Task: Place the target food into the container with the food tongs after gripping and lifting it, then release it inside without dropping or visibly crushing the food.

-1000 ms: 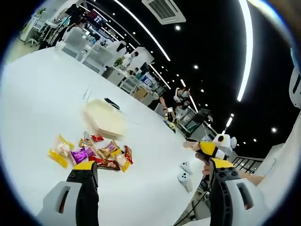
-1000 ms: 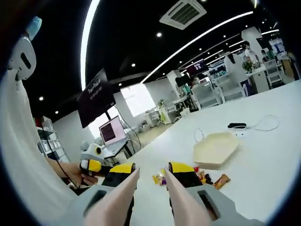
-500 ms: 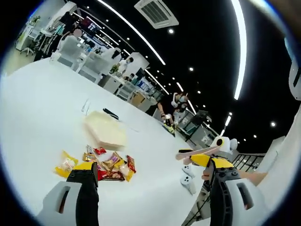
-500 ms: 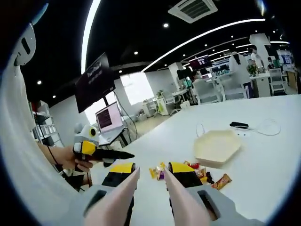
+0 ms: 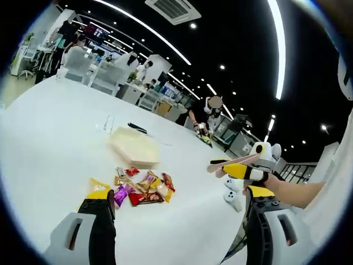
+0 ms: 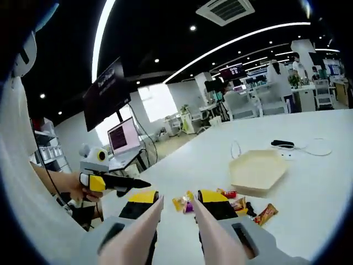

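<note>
A pile of wrapped snack packets (image 5: 140, 187) lies on the white table (image 5: 55, 143), just short of a cream hexagonal container (image 5: 134, 148). My left gripper (image 5: 179, 199) stands wide open above the table's near side, holding nothing. My right gripper (image 6: 177, 199) is shut on cream food tongs (image 6: 212, 234), whose two arms run along its jaws with a gap between them. Past the tongs lie the snack packets (image 6: 242, 205), partly hidden by the jaw, and the container (image 6: 258, 168) beyond. The right gripper (image 5: 245, 171) with the tongs (image 5: 231, 162) enters the left gripper view from the right.
A black item with a thin cable (image 6: 284, 144) lies behind the container. Two white controllers (image 5: 233, 194) rest near the table edge. A hand holds the left gripper (image 6: 107, 182) at the left of the right gripper view. Desks, screens and people fill the room behind.
Both views have shifted with the hands. The right gripper with the tongs has come further into the left gripper view. The snacks and container lie where they were.
</note>
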`<state>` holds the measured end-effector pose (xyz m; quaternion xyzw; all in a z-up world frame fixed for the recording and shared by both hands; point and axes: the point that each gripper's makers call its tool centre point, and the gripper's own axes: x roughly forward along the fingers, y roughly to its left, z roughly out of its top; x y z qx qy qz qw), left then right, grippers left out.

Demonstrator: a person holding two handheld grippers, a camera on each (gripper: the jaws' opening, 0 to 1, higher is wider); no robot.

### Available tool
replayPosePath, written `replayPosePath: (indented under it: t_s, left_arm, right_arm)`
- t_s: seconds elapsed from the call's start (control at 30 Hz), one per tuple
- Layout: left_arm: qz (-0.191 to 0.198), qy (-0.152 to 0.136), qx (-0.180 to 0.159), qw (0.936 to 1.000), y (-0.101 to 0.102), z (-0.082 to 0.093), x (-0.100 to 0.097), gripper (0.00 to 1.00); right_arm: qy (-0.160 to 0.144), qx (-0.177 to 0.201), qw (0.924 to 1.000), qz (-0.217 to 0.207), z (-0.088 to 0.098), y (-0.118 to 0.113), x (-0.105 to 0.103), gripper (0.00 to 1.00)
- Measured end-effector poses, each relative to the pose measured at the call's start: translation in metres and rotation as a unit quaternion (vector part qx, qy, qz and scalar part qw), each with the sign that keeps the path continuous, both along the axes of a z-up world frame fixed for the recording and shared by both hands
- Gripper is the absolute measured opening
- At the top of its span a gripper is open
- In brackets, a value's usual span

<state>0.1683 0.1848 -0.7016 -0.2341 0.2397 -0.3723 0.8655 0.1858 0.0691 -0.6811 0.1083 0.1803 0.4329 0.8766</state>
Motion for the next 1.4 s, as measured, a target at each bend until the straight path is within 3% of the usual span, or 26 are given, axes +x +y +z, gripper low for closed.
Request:
replayPosePath:
  t_s: [0.13,0.27,0.4,0.6,0.73,0.9,1.07,1.13,1.4]
  left_arm:
    - [0.011,-0.009,-0.008,0.9999,-0.005,0.008,0.001,0.99]
    - [0.018,-0.011,0.016,0.9996,-0.005,-0.004,0.000,0.99]
    - [0.023,-0.002,0.018,0.9996,-0.006,-0.008,-0.003,0.99]
    - [0.019,-0.009,0.067,0.9975,-0.001,-0.017,-0.007,0.99]
    - [0.022,-0.009,0.078,0.9967,0.004,-0.019,-0.009,0.99]
    - [0.026,-0.038,0.083,0.9955,0.008,-0.017,-0.012,0.99]
    - [0.015,-0.062,0.096,0.9933,0.007,-0.020,-0.014,0.99]
    - [0.009,-0.090,0.111,0.9897,0.007,-0.017,-0.014,0.99]
    - [0.000,-0.090,0.130,0.9875,0.008,-0.026,-0.018,0.99]
  right_arm:
    - [0.004,-0.019,0.9998,0.010,-0.010,-0.005,-0.002,0.28]
    - [0.001,-0.044,0.9988,0.019,-0.019,-0.011,-0.001,0.28]
    - [-0.007,-0.072,0.9968,0.034,-0.027,-0.014,-0.005,0.28]
    - [-0.009,-0.116,0.9910,0.066,-0.051,-0.008,-0.002,0.28]
    - [-0.010,-0.137,0.9876,0.075,-0.060,-0.002,0.002,0.28]
    - [-0.018,-0.165,0.9808,0.101,-0.070,0.007,0.006,0.28]
    - [-0.020,-0.170,0.9796,0.106,-0.070,0.012,0.011,0.27]
    - [-0.019,-0.175,0.9787,0.105,-0.073,0.013,0.016,0.27]
    - [-0.022,-0.203,0.9712,0.123,-0.079,0.016,0.021,0.28]
